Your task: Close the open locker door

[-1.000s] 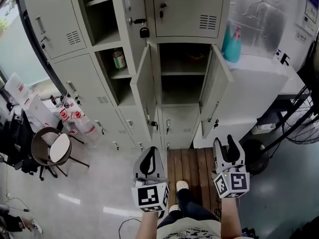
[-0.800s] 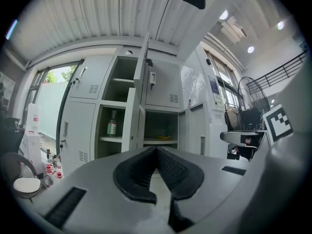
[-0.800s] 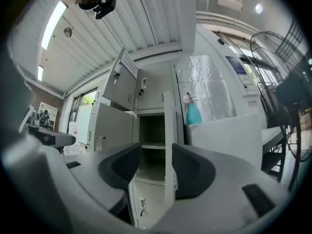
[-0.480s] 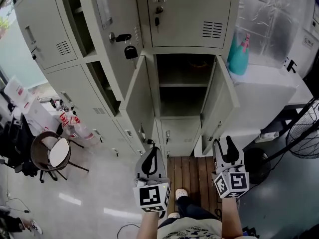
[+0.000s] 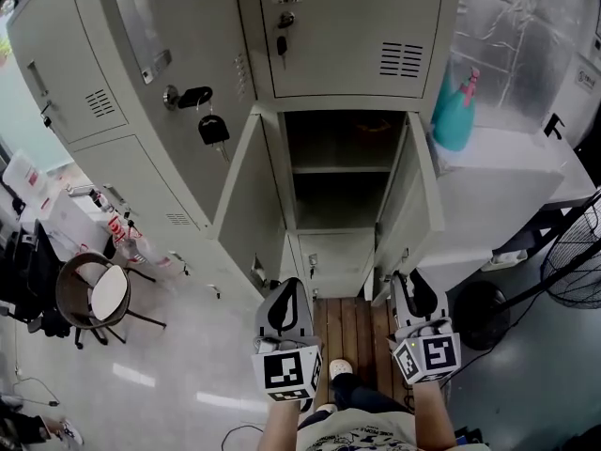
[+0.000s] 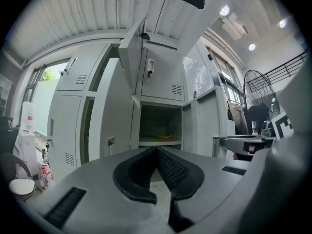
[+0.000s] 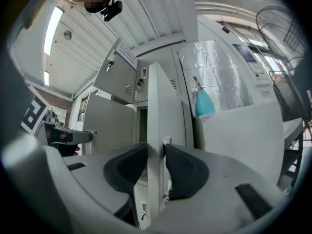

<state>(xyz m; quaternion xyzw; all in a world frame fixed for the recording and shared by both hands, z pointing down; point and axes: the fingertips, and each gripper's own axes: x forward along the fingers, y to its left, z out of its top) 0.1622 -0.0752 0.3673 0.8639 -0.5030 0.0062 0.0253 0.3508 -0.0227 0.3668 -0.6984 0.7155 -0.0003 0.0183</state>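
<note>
The grey locker bank has a middle compartment [image 5: 343,172] standing open, its door [image 5: 413,205] swung out to the right. My right gripper [image 5: 413,285] is at that door's lower free edge. In the right gripper view the door edge [image 7: 157,106] runs upright between the jaws, which have just been closing, and both pads lie against its faces. My left gripper [image 5: 284,294] hangs shut and empty in front of the lower lockers. Its pads [image 6: 168,172] meet at the tips, and it points at the open compartment [image 6: 158,130].
A second door [image 5: 246,205] hangs open left of the compartment. An upper door [image 5: 141,26] above it has keys [image 5: 211,125] dangling from its lock. A teal spray bottle [image 5: 457,111] stands on the white cabinet [image 5: 507,177] at the right. A fan [image 5: 573,252], a chair [image 5: 94,294] and a wooden platform [image 5: 352,332] are nearby.
Both grippers have moved in toward the lockers, which now fill more of the head view. The right gripper shifted left onto the open door's edge and its jaws narrowed around it.
</note>
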